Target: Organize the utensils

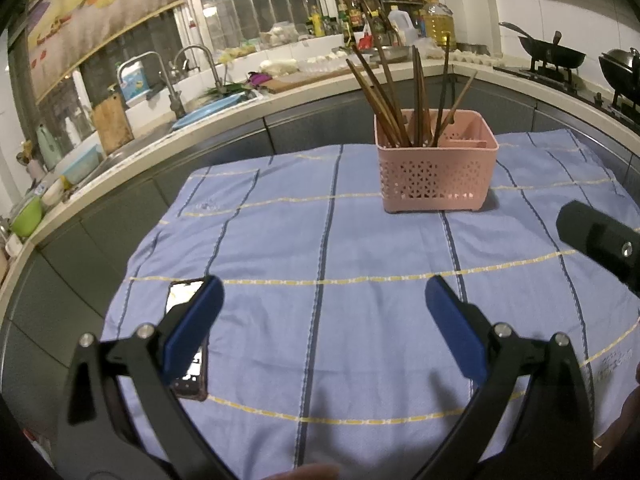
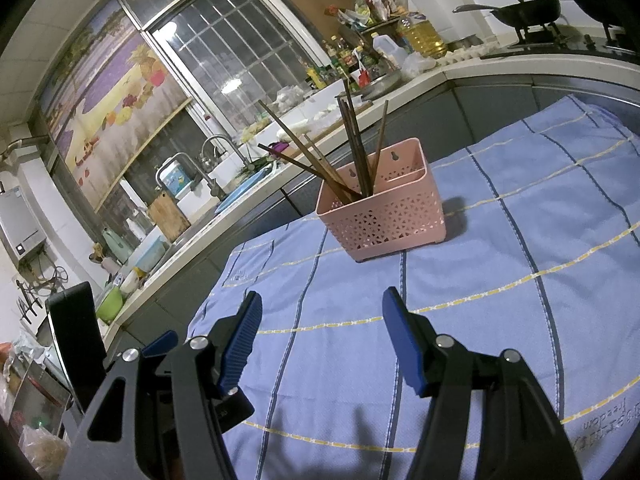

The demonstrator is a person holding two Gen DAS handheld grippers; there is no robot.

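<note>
A pink perforated utensil basket (image 1: 436, 168) stands on the blue checked tablecloth (image 1: 320, 240), toward its far side. Several brown chopsticks (image 1: 396, 92) stand upright and lean in its left compartment. The basket also shows in the right wrist view (image 2: 384, 212), with the chopsticks (image 2: 352, 148) fanned out in it. My left gripper (image 1: 324, 292) is open and empty, low over the near part of the cloth. My right gripper (image 2: 322, 304) is open and empty, short of the basket. Part of the right gripper's black body (image 1: 600, 236) shows at the right edge of the left wrist view.
A phone (image 1: 188, 336) lies on the cloth under my left finger. A kitchen counter (image 1: 224, 116) curves behind the table with a sink, faucets, bottles and cutting boards. Woks (image 1: 552, 54) sit on a stove at the far right.
</note>
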